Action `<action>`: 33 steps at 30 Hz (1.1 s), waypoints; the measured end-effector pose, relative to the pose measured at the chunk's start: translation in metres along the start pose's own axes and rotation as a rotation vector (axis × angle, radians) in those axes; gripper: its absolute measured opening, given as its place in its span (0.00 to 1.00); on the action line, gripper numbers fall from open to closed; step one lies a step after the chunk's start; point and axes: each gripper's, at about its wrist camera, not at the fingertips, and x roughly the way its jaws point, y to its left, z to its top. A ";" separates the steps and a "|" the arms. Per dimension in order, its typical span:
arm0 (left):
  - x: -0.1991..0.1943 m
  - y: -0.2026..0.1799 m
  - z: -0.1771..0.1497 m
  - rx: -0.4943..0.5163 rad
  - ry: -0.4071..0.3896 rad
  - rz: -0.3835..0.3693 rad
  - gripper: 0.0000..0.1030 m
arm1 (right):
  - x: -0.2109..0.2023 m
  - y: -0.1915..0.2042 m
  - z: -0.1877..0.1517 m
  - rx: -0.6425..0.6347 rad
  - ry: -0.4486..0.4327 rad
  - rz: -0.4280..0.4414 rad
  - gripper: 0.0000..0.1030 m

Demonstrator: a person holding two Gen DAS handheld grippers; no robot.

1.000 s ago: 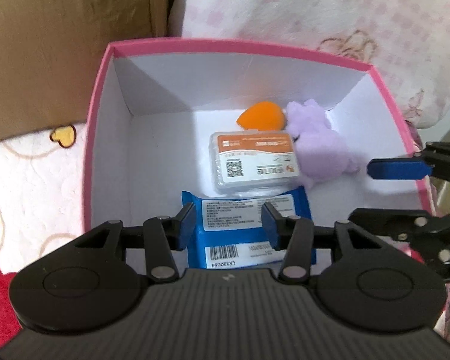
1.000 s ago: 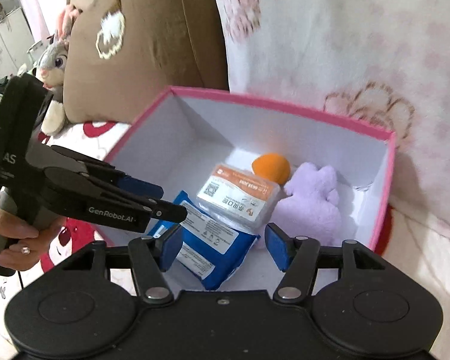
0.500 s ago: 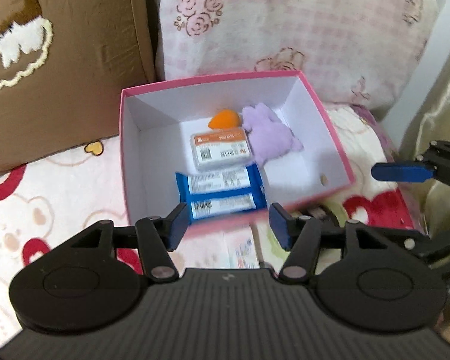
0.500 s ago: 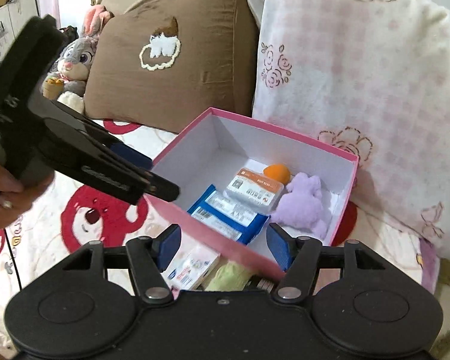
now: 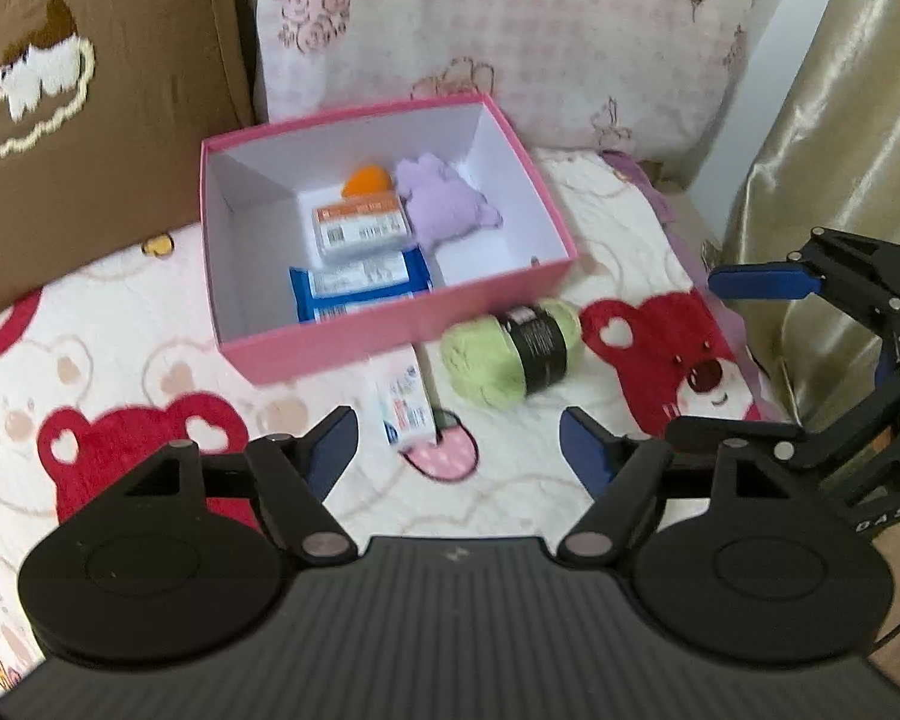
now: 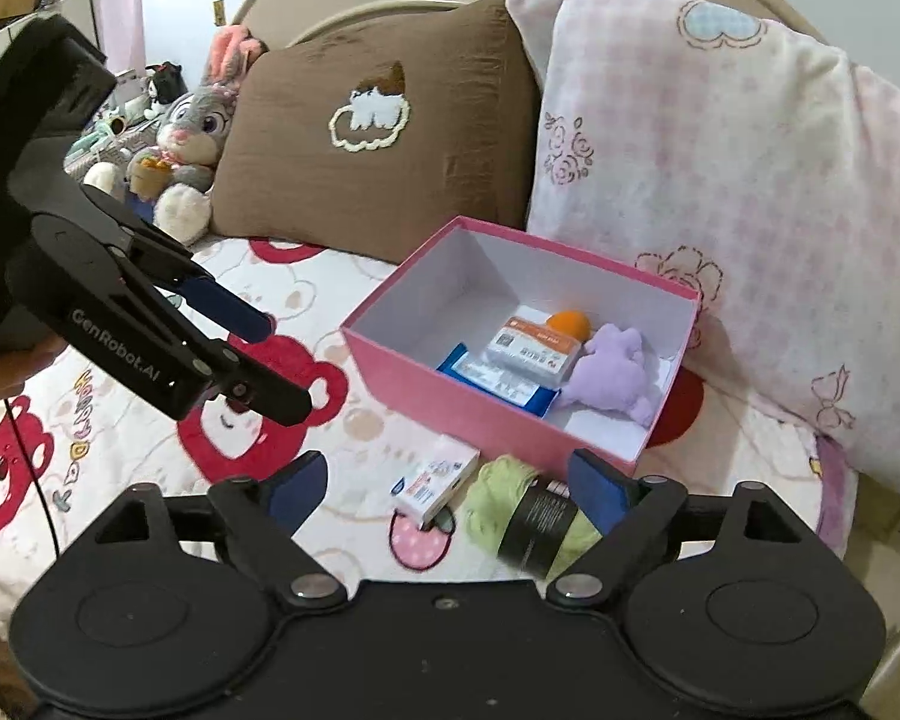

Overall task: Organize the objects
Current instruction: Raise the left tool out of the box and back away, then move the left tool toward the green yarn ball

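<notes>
I see the pink box (image 5: 390, 336) on the bed (image 5: 120, 360), close against the pillows at the head edge, with a blue packet (image 5: 360, 285), a white-and-orange pack (image 5: 360, 231), an orange sponge (image 5: 366, 180) and a purple plush (image 5: 444, 204) inside. Just outside its near wall lie a green yarn ball (image 5: 510, 354) and a small white carton (image 5: 405, 408). My left gripper (image 5: 457, 441) and right gripper (image 6: 447, 480) both hover above the bedspread, jaws spread, opening, with nothing between them.
</notes>
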 end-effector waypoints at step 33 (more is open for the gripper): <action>0.132 0.002 -0.053 -0.091 -0.098 -0.086 0.90 | 0.096 -0.015 -0.098 -0.019 -0.012 -0.131 0.93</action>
